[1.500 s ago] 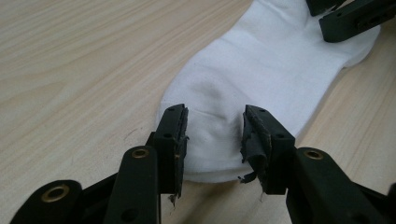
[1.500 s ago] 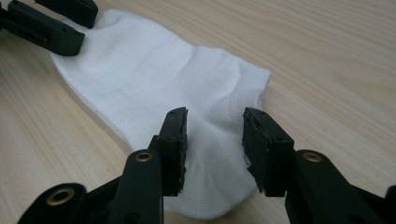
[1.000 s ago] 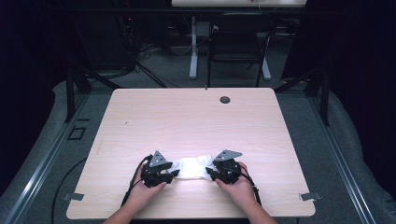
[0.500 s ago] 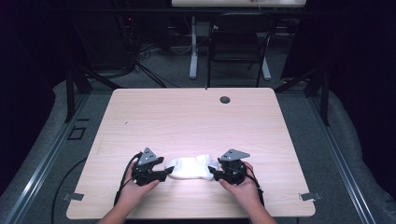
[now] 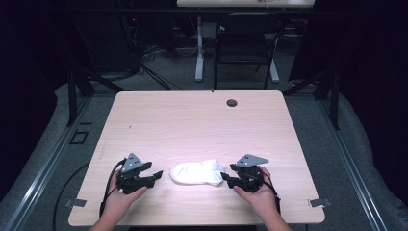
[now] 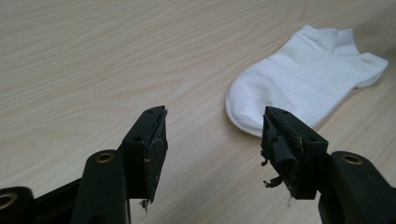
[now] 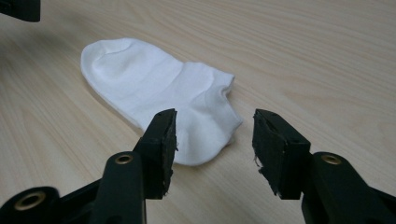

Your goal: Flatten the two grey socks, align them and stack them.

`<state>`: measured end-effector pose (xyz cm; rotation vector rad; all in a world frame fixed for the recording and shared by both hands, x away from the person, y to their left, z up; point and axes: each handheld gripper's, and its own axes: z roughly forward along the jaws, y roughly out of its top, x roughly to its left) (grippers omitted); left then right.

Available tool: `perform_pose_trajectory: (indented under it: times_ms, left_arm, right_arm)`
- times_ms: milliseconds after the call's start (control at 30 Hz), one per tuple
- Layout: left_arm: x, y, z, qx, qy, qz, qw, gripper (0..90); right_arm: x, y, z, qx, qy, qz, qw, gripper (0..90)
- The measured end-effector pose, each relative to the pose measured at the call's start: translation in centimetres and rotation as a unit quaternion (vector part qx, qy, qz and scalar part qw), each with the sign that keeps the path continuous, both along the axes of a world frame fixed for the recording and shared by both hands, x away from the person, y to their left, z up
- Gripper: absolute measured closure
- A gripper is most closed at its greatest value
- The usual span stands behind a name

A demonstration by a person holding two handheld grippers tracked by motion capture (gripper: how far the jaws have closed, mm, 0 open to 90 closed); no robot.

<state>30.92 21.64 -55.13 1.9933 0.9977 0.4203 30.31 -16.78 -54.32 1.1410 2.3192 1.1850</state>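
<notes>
Wooden table (image 5: 192, 120): white ankle sock (image 5: 197, 172) lies flat, let go; left gripper (image 5: 153, 177) and right gripper (image 5: 225, 179) both gape empty, looks finished.

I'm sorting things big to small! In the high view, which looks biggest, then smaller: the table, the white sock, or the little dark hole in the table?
1. The table looks biggest by far.
2. The white sock comes next, lying flat near the front edge.
3. The dark hole looks smallest, though it sits farther from the camera.
</notes>
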Motion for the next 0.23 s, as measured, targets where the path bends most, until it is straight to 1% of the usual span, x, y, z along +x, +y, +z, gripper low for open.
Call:
perform_pose_trajectory:
  times_ms: [67,133,167,233]
  left_arm:
    - [0.09,0.4,-0.58,-0.004,0.003,0.005,1.0,40.8]
    - [0.31,0.51,-1.0,0.001,0.008,0.004,1.0,42.2]
    - [0.43,0.51,-1.06,0.007,0.007,0.002,0.9999,42.3]
    - [0.54,0.48,-1.16,0.009,0.004,0.0,0.9999,42.2]
  right_arm:
    - [-0.18,-0.15,-0.19,0.001,0.001,0.0,1.0,52.0]
    - [-0.25,-0.35,-0.52,0.002,0.001,-0.005,1.0,54.6]
    - [-0.24,-0.48,-0.63,0.0,0.0,-0.006,1.0,55.7]
    - [-0.16,-0.71,-0.74,0.007,-0.005,-0.013,0.9999,56.8]
